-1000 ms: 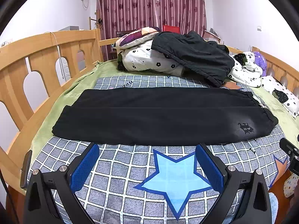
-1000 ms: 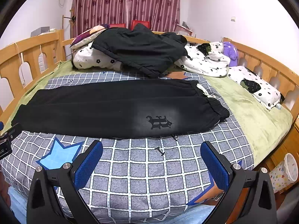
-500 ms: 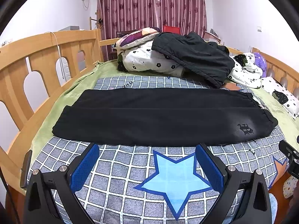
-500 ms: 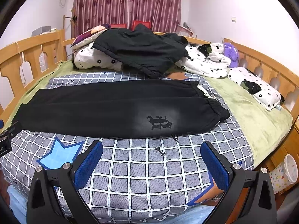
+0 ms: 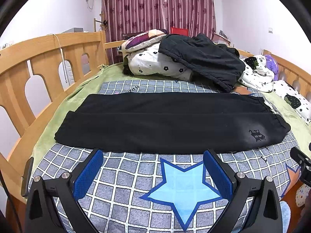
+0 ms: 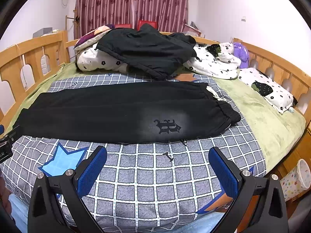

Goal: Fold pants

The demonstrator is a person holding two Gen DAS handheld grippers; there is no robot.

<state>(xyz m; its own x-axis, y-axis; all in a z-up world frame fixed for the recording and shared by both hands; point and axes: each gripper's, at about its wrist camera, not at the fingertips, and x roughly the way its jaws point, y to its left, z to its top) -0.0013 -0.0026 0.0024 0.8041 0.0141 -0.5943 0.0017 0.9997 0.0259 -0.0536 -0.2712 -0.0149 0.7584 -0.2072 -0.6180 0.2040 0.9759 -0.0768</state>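
Black pants [image 5: 167, 122] lie flat across the bed, folded lengthwise with one leg on the other, cuffs at the left, elastic waist at the right. A dark gothic emblem [image 6: 167, 126] shows near the waist; the pants also show in the right wrist view [image 6: 120, 110]. My left gripper [image 5: 153, 172] is open and empty, hovering over the checked sheet just in front of the pants' near edge. My right gripper [image 6: 158, 168] is open and empty, in front of the emblem end.
The checked sheet with a blue star [image 5: 182, 184] covers the green blanket [image 6: 258, 112]. A pile of floral bedding with a black garment [image 5: 200, 58] sits behind the pants. Wooden rails [image 5: 38, 58] run along both sides. A patterned bin [image 6: 297, 178] stands off the bed's right corner.
Both grippers have shifted very slightly; the pants have not moved and both jaws stay open.
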